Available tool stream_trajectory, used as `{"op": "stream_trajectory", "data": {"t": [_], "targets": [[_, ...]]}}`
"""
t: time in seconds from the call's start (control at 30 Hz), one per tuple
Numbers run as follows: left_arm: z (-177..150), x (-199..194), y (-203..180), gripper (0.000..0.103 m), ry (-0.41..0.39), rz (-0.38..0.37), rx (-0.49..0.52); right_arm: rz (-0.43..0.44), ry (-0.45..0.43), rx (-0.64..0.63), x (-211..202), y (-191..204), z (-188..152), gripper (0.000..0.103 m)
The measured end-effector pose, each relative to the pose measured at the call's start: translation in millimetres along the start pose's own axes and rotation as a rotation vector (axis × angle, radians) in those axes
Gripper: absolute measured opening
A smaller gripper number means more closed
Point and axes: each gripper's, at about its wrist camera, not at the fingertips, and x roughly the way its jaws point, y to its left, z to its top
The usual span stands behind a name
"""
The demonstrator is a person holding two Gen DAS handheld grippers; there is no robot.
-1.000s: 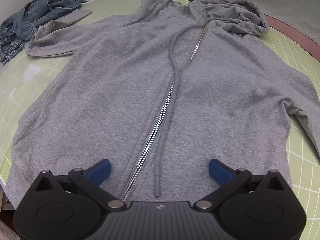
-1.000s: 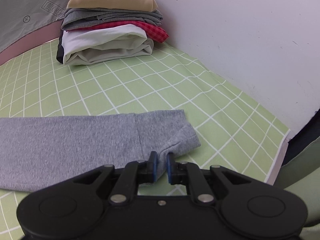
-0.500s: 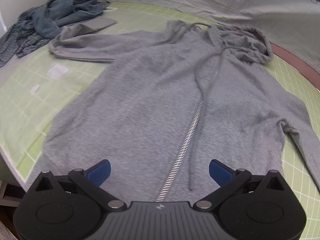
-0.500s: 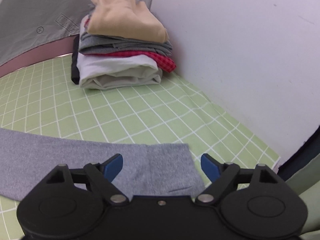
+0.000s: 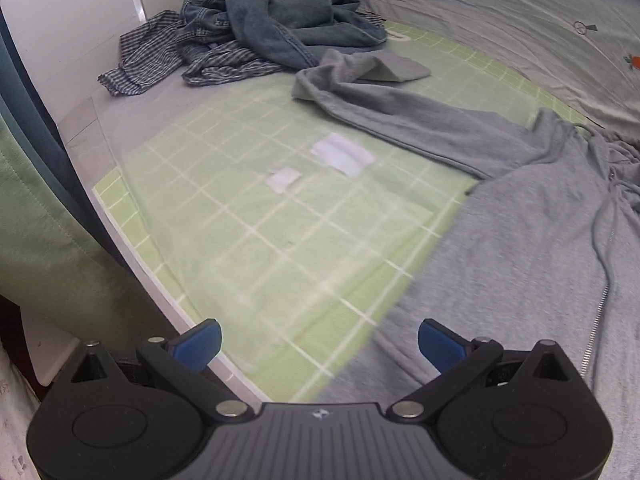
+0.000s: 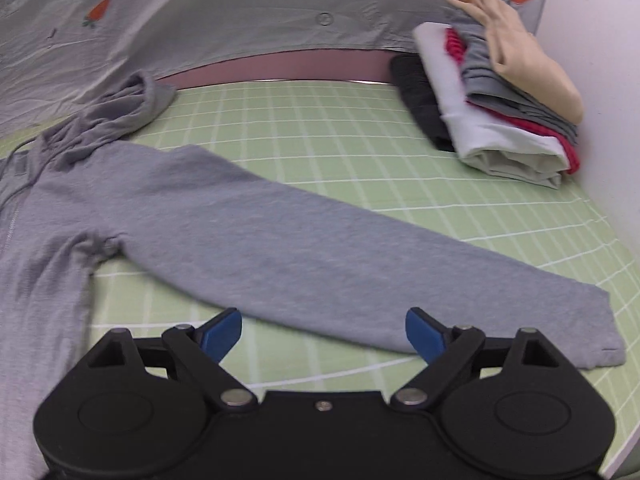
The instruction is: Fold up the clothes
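A grey zip hoodie [image 5: 520, 240] lies spread front-up on the green grid mat [image 5: 248, 216]. Its one sleeve [image 5: 400, 116] stretches away toward the far left in the left wrist view. My left gripper [image 5: 318, 346] is open and empty, above the mat by the hoodie's lower left edge. In the right wrist view the other sleeve [image 6: 280, 248] lies flat and straight, cuff at the right. My right gripper [image 6: 323, 332] is open and empty, just in front of that sleeve's lower edge.
A heap of unfolded denim and striped clothes [image 5: 256, 32] lies at the far left corner. A stack of folded clothes [image 6: 508, 100] stands by the white wall at the right. A grey sheet [image 6: 240, 12] hangs at the back. Two white patches [image 5: 340, 154] are on the mat.
My right gripper opened and let go of the sleeve cuff, then drew back and turned left. My left gripper swung left, from over the zip to the hoodie's left edge.
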Motion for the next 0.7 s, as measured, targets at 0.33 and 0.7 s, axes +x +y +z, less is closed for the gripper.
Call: {"op": "stream_trajectory", "data": {"t": [0.33,0.7], "targets": [[97.3,68.1,89.2,0.103,-0.011,-0.006,-0.006,0.025,0.015,-0.024,-18.5,151.1,-3.7,0.091],[215.3,129.6,86.0,0.095,-0.061,-0.138,0.052,-0.078,0.101,0.044,-31.0,226.4,-32.2,0.092]]}}
